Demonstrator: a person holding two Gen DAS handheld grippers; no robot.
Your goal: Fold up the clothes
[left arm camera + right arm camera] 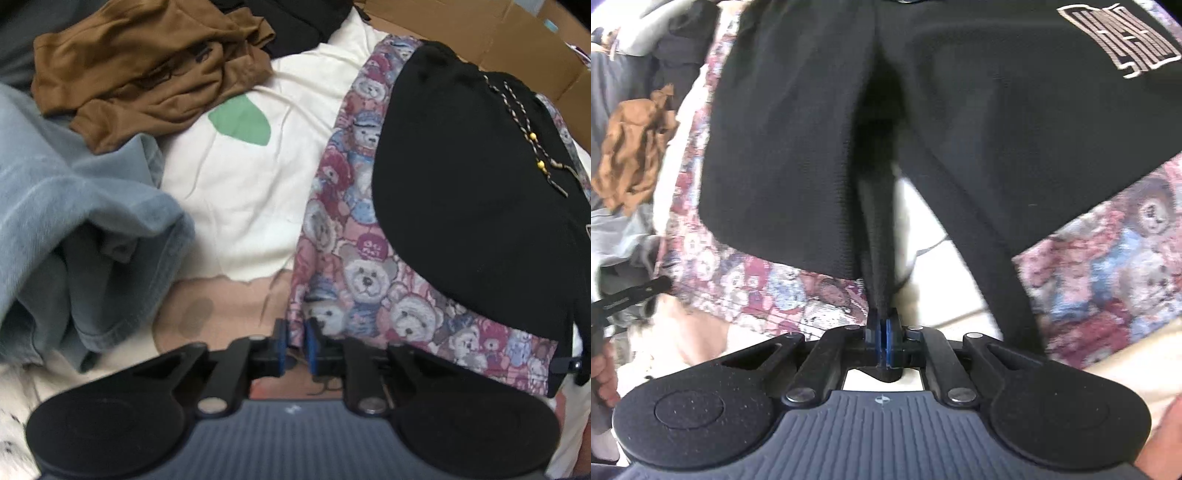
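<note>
A black garment [461,166] with a beaded drawstring [532,136] lies on a teddy-bear print cloth [369,288]. My left gripper [295,341] points down at the near corner of that print cloth. Its jaws stand slightly apart with the corner hanging between them, and the pads do not visibly press on it. In the right wrist view the black garment [960,129] carries a pale printed logo [1119,40]. A narrow fold of it runs down into my right gripper [884,332], which is shut on it. The print cloth [757,280] lies underneath.
A crumpled brown garment [147,74] and light blue denim [74,221] lie at the left on a white sheet [240,203] with a green patch. Cardboard [498,33] stands at the back right. A hand [605,373] holds the other gripper's handle at the left edge.
</note>
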